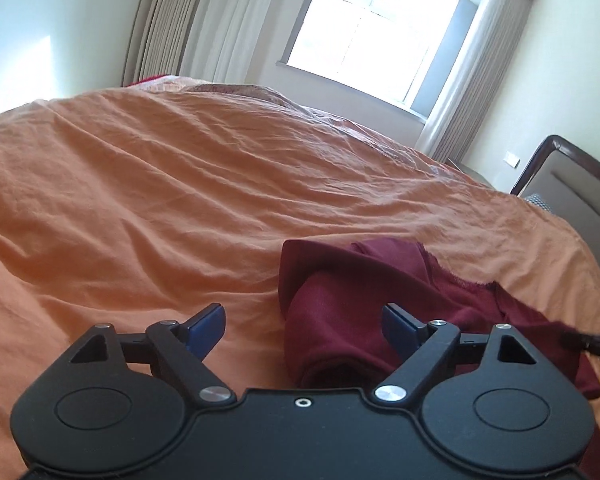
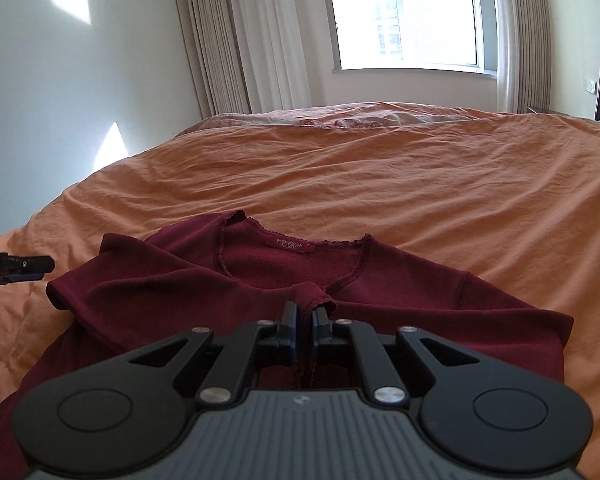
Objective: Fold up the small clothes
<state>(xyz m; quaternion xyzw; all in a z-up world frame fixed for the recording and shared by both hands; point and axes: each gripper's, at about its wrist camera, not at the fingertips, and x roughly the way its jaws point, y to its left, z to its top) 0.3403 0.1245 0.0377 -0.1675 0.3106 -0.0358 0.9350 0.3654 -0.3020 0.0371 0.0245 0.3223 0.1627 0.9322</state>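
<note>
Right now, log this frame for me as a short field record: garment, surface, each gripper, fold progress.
garment: dark red top, neckline and label facing up
surface: orange bedsheet
left gripper: open, fingers either side of a bunched fold of the top, not pressing it
right gripper: shut on a sleeve cuff laid over the chest
fold progress: one sleeve brought inward; body not yet folded

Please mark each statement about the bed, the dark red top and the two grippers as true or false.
1. The dark red knit top lies on an orange bedsheet. True.
2. The left gripper is closed on cloth. False: its jaws stand wide apart, gripping nothing.
3. The right gripper pinches a sleeve cuff. True.
4. The curtains cover the window. False: they hang at its sides.
</note>
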